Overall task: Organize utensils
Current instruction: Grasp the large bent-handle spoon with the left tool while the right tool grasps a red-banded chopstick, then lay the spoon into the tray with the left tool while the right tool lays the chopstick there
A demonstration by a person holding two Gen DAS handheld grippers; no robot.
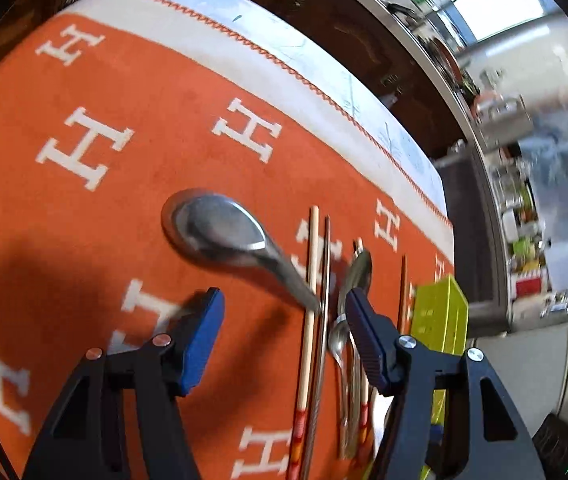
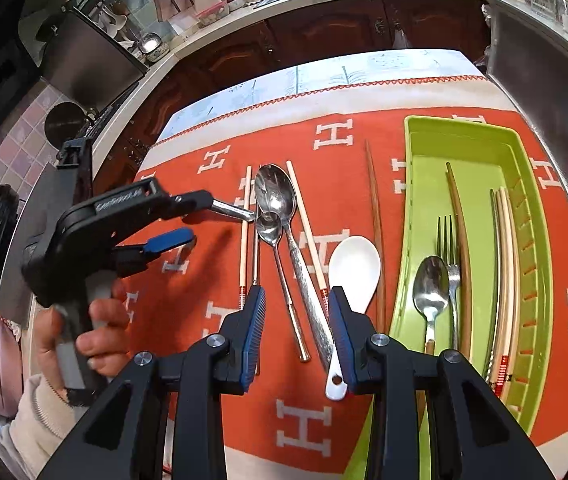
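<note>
**Two tools close on loose cutlery, tray waiting at the right**

Left wrist view: the left tool (image 1: 284, 336) points steeply down at the orange cloth (image 1: 84, 208) that covers the bench, its blue pads standing apart with nothing between them. A large steel spoon (image 1: 220, 228) lies just ahead, bowl toward the far left, handle running down to the right and ending against a pale chopstick (image 1: 311, 300). That handle's long axis crosses the line of the tool at a slant, so a grasp there looks to need the jaws turned square to it. Beyond the right pad lie smaller spoons and more chopsticks, all lengthwise; a corner of the green tray (image 1: 441, 316) shows past them. The picture is motion-blurred.

Right wrist view: the right tool (image 2: 295, 332) hovers over the middle of the cloth, jaws part-way apart and gripping nothing. Directly between and ahead of them lie a patterned steel spoon (image 2: 280, 196) and a small spoon (image 2: 270, 228), handles toward the camera; a white ceramic spoon (image 2: 353, 268) has its handle just beside the right pad. All lie along the tool's own line. The green tray, well to the right, already holds a spoon, a fork and several chopsticks laid lengthwise. A hand (image 2: 84, 332) in a cream sleeve holds the left tool at the left edge, nearer the large spoon.

Kitchen counters, dark wood cabinets and a sink surround the bench.
</note>
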